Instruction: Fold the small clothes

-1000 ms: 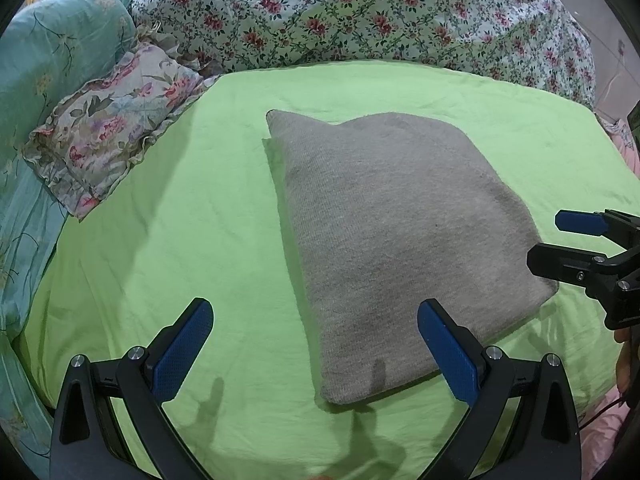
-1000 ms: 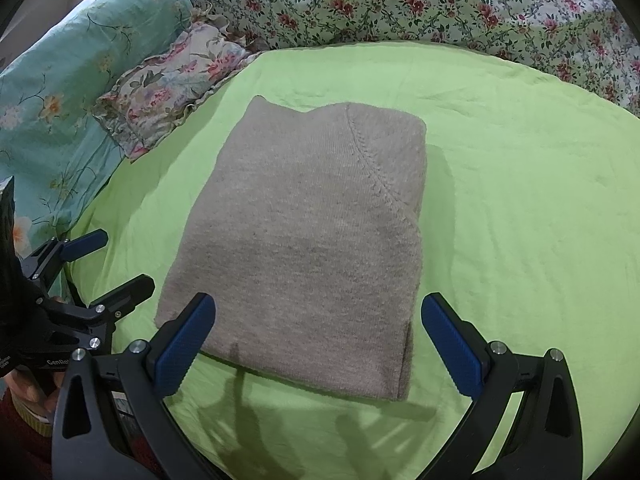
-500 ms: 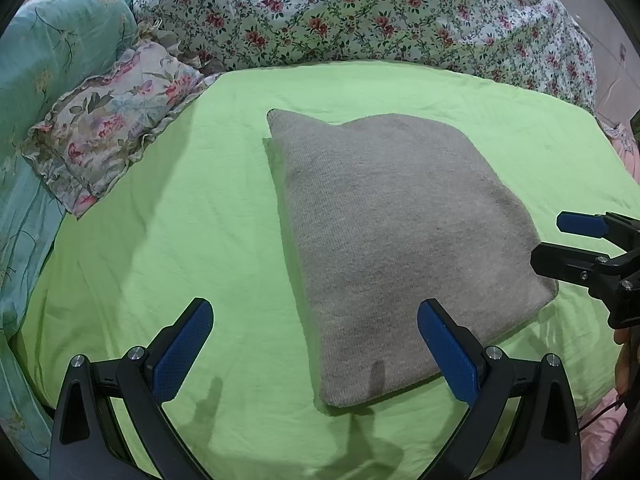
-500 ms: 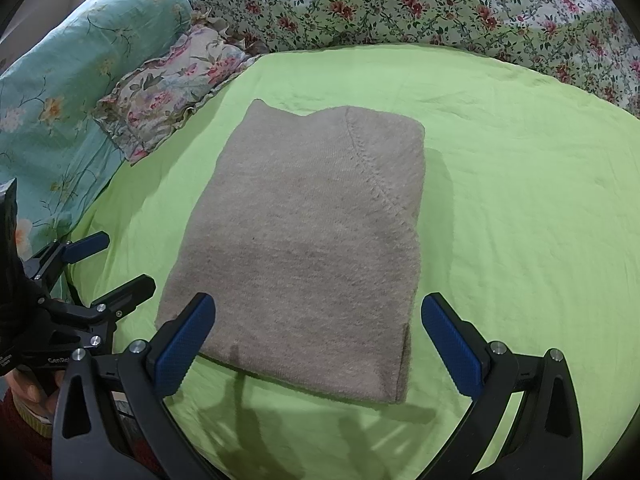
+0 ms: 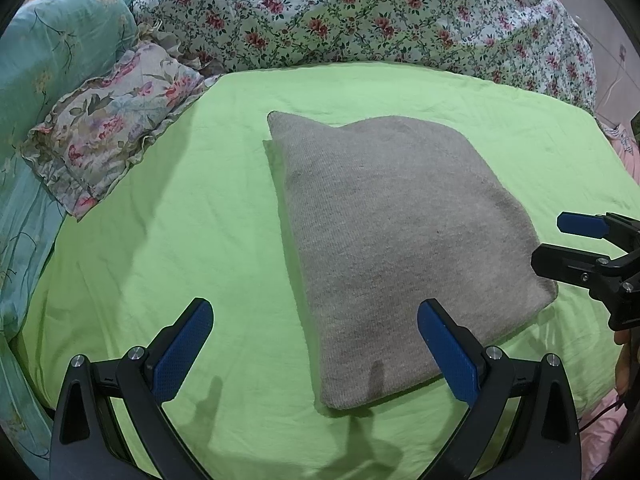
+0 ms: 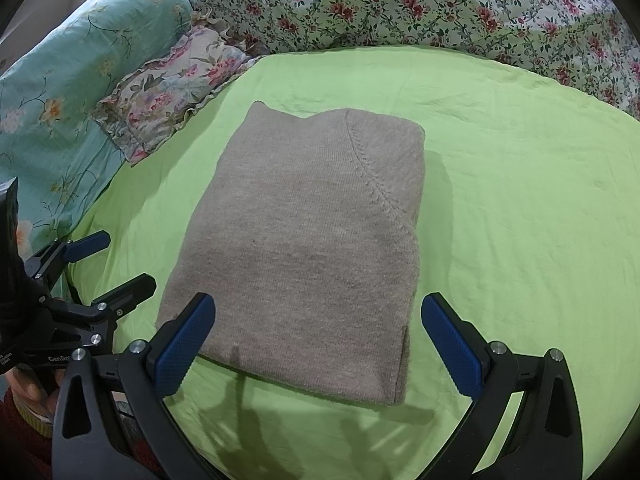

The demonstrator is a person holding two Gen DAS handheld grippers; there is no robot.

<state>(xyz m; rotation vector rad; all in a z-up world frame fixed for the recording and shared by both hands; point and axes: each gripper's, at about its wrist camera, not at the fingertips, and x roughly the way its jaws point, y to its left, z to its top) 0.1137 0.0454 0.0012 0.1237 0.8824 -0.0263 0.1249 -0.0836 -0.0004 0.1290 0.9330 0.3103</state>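
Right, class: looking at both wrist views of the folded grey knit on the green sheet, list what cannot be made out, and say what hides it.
- Underside and inner layers of the grey knit: both views, covered by its own top layer, so the garment type is unclear.
- Person's hands: both views, cut off at the frame edges behind the left tongs and right tongs.
- Green sheet far edge: both views, hidden under the floral quilt.

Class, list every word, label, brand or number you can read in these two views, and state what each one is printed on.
"GenRo", cut off by the near gripper: white print on the black body of the left gripper, seen in the right wrist view.
A smaller white line lower on that body: too small to read.
Folded grey knitted garment, green bedsheet, floral bedding: no text.
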